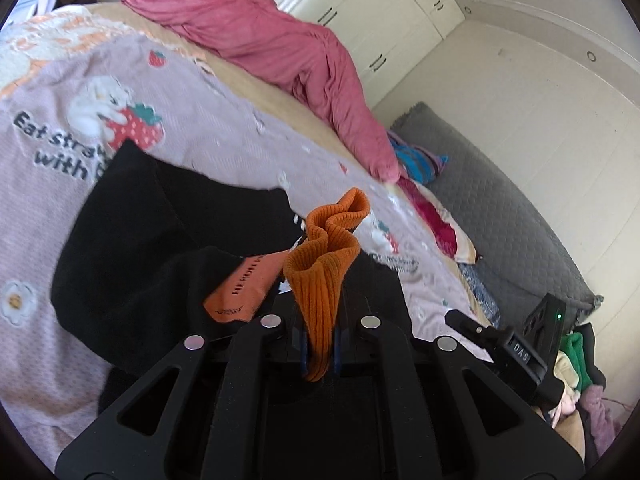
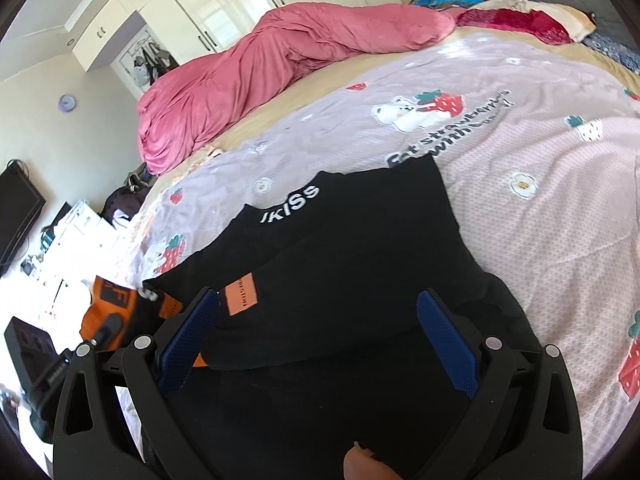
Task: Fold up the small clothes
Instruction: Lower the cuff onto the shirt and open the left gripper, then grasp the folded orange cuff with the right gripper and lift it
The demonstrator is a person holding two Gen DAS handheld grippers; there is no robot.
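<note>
- The orange ribbed cuff [image 1: 326,264] is pinched between the closed jaws of the left gripper [image 1: 319,354]; the cuff stands up toward 12 o'clock from the fingertips.
- The black sweatshirt [image 1: 160,248] is spread on the strawberry-print bedcover [image 1: 208,128], at 10 o'clock from that gripper.
- For a clean fold, the sleeve is best carried over the body and laid flat before release.
- The right gripper [image 2: 318,340] is held wide, with nothing between its blue pads [image 2: 446,344]; the black sweatshirt [image 2: 360,240] lies beneath and beyond it toward 12 o'clock, its orange patch [image 2: 241,299] at 11 o'clock.
</note>
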